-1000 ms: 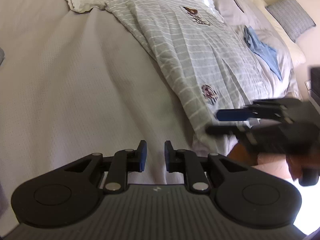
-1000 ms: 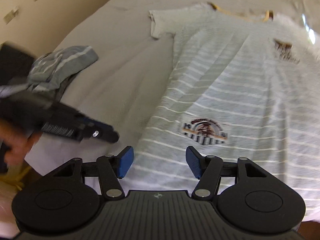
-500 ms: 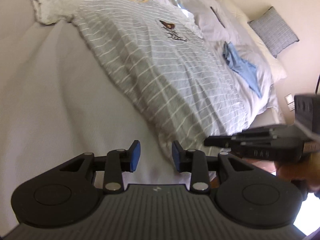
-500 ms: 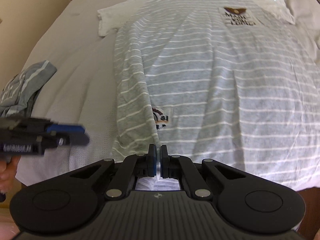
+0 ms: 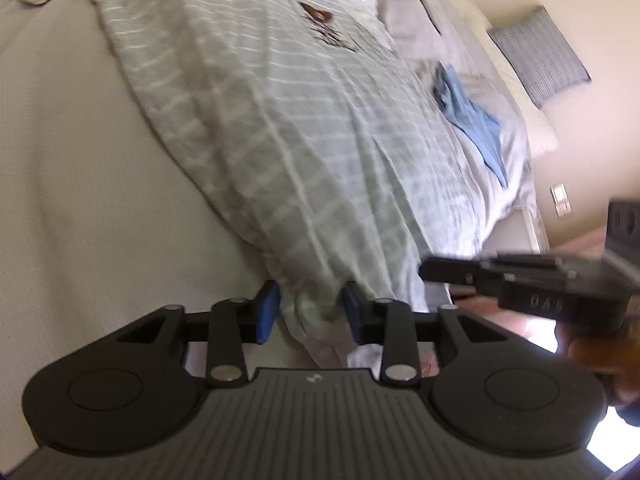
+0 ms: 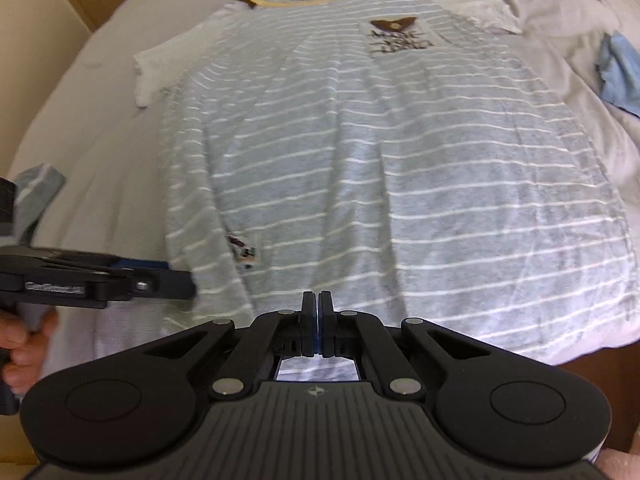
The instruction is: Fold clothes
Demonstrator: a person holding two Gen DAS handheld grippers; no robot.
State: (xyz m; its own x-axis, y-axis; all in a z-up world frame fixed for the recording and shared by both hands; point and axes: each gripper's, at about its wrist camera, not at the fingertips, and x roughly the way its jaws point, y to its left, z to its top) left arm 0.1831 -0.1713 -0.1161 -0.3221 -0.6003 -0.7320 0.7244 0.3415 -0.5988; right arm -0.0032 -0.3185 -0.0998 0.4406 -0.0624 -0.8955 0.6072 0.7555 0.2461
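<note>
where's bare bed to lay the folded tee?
Widest bare bedspread runs along the striped T-shirt on its side away from the pillows, from the sleeve to the hem. Crowded: the blue garment and pillow side, and the hem, where the left gripper and right gripper work.

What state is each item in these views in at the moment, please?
striped T-shirt: spread face up, unfolded, hem bunched at bed edge.
left gripper: jaws closing, bunched hem fabric between them.
right gripper: shut at the hem; grip on fabric unclear.
blue garment: crumpled, unfolded.
bed: covered, lightly wrinkled.
</note>
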